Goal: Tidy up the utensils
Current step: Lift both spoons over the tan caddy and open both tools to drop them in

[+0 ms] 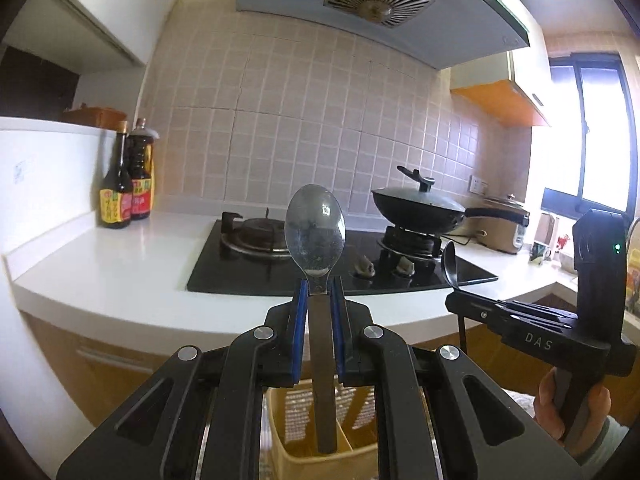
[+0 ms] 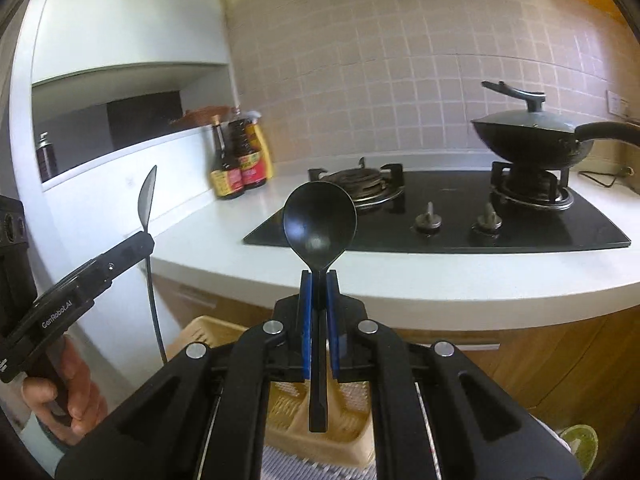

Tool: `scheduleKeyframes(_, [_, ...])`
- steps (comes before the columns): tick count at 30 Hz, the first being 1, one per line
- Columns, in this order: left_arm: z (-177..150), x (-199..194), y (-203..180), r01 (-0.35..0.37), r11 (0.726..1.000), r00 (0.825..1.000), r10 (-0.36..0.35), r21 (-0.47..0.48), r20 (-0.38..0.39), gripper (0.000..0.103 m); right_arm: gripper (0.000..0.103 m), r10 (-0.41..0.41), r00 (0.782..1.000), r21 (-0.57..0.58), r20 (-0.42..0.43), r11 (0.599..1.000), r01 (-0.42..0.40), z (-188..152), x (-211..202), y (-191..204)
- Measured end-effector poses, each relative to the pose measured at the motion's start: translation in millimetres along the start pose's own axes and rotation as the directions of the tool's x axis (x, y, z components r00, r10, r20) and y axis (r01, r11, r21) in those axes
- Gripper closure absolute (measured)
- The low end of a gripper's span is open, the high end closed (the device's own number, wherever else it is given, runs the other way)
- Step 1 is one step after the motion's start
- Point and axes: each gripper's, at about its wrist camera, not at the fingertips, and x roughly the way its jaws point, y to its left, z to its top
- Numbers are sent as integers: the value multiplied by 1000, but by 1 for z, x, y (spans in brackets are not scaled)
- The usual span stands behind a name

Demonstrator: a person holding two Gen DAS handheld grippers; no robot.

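My left gripper [image 1: 319,286] is shut on the neck of a metal spoon [image 1: 315,232], bowl upward, handle hanging down over a beige utensil basket [image 1: 280,412]. My right gripper [image 2: 319,278] is shut on a black plastic spoon [image 2: 319,216], bowl up, its handle hanging above the same beige basket [image 2: 288,408]. In the left wrist view the right gripper [image 1: 454,292] shows at the right with the black spoon [image 1: 450,262] edge-on. In the right wrist view the left gripper [image 2: 146,238] shows at the left, and the metal spoon [image 2: 147,196] stands edge-on in it.
A white counter [image 1: 120,264] carries a black gas hob [image 1: 360,264] with a lidded black wok [image 1: 416,204] on the right burner. Two sauce bottles [image 1: 126,184] stand at the counter's left end. A rice cooker [image 1: 500,224] sits further right. A hand [image 2: 72,392] grips each tool.
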Motion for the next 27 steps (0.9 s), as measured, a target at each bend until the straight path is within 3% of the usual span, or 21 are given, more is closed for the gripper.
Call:
scheduleKeyframes(9, [-25, 23, 6, -21, 1000, 1000, 21, 10, 12, 93, 98, -10, 1000, -24, 0, 1000, 10, -19, 23, -6])
scheduleKeyframes(19, [-41, 26, 10, -8, 1000, 1000, 8, 11, 1, 92, 97, 16, 1000, -59, -5, 998, -16, -34, 18, -6])
scheduleKeyframes(25, [-47, 24, 13, 0, 1000, 1000, 0, 6, -15, 90, 92, 33, 999, -46, -27, 998, -34, -39, 9, -11])
scheduleKeyframes(27, [-48, 24, 14, 9, 1000, 1000, -9, 2, -27, 85, 85, 48, 998, -28, -31, 998, -49, -40, 4, -14])
